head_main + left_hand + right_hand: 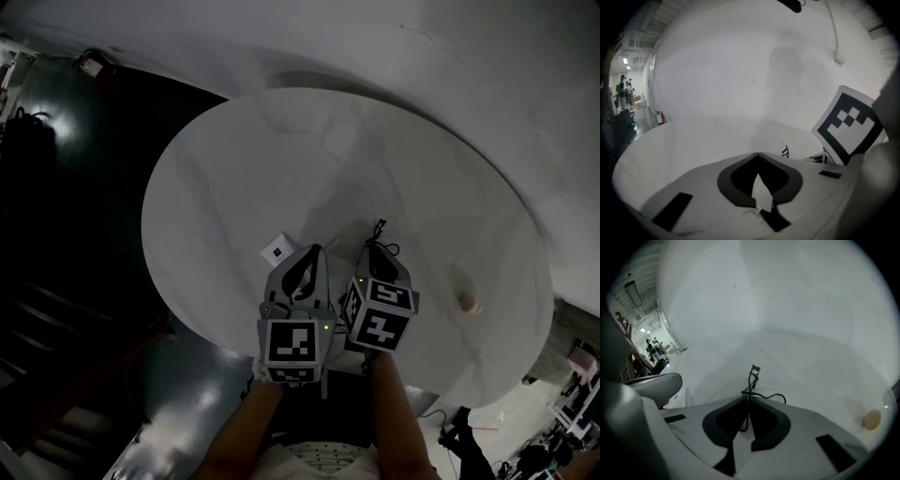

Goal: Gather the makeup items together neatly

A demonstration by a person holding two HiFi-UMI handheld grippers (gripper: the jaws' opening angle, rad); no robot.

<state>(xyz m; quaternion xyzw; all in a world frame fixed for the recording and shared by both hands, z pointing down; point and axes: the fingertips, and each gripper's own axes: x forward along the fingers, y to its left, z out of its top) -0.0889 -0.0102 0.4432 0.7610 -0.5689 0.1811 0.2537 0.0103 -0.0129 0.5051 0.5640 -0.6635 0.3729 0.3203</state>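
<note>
From the head view I count one round white table (234, 150), two grippers, and three small things on the table. My left gripper (311, 253) and right gripper (377, 251) sit side by side over the table's near edge, each carrying one marker cube. One small white box (278, 249) lies on the table just left of the left gripper's tips. One black eyelash curler (380, 231) lies on the table near its near edge, running out from the right gripper's tips toward the table's middle. One round beige piece (469, 302) rests toward the table's right edge, well apart from the rest.

In the left gripper view I see its jaws drawn together with their tips meeting and nothing held between them. Beyond them the head of the curler shows on the table top, and one marker cube (848, 124) of the right gripper stands at the right.

In the right gripper view the jaws are closed onto the curler: one thin handle wire runs down between the tips, the other loops out to the right, and the head lies on the table ahead. The beige piece sits by the table's right edge.
</note>
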